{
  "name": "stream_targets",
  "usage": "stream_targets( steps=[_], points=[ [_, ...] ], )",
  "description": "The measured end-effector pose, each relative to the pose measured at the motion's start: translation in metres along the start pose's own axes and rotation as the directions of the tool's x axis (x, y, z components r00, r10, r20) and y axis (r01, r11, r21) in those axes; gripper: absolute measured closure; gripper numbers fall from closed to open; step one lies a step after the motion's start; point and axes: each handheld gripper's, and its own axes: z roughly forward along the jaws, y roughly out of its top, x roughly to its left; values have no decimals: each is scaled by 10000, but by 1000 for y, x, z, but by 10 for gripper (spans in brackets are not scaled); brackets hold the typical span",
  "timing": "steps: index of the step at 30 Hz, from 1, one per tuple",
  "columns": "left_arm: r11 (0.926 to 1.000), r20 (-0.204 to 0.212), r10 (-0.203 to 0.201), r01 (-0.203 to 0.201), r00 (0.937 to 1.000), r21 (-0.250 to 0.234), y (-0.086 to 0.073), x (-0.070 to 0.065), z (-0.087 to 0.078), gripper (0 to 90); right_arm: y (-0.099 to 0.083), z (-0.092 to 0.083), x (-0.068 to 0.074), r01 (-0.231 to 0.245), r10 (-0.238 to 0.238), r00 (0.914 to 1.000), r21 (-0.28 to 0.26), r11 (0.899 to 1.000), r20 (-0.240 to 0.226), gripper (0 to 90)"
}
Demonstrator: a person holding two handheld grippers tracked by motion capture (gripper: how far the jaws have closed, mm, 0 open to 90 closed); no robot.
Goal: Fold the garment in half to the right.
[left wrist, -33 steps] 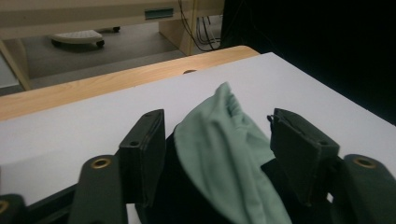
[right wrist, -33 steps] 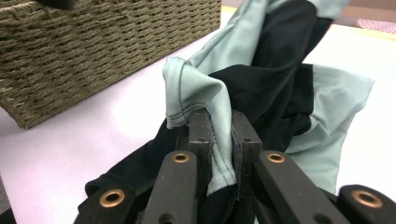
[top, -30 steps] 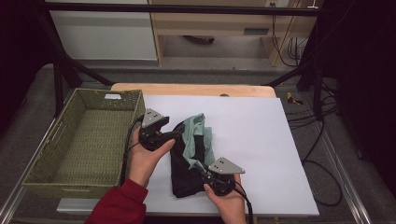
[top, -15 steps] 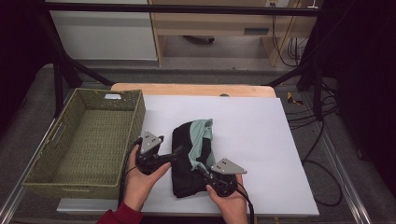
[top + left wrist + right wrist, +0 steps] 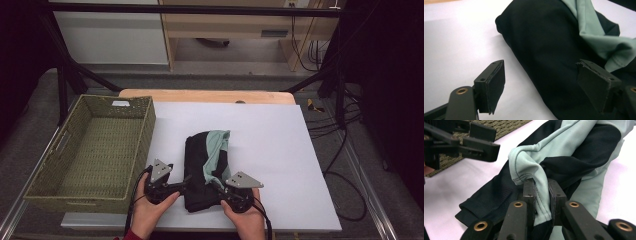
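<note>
Black-and-mint garment is folded on the white table, right of the basket. Right gripper pinches its mint hem. Left gripper is spread, jaws straddling the garment's near-left edge.

A white table is seen, on which a folded black and mint garment is laid between the fingers of both grippers, and a woven green basket is placed beyond the left fingers.

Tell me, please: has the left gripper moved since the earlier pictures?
Yes. The left gripper has come down the high view toward the table's near edge, away from the basket's far corner, beside the garment.
</note>
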Motion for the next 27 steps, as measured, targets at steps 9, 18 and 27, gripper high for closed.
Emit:
stream_targets(
  steps=[9, 18, 27],
  points=[
    [9999, -133, 87, -86, 9999, 85, -2, -1, -2, 233, -2, -5, 0, -27, 26, 10000, -21, 10000, -38, 778],
    [9996, -411, 273, -268, 9988, 128, -4, 0, -4, 228, -3, -5, -2, -253, 253, 9997, 239, 9994, -18, 655],
    [9988, -359, 428, -419, 9984, 249, -5, -7, -7, 221, 0, -8, -6, -442, 431, 9988, 503, 9978, 225, 428]
  ],
)
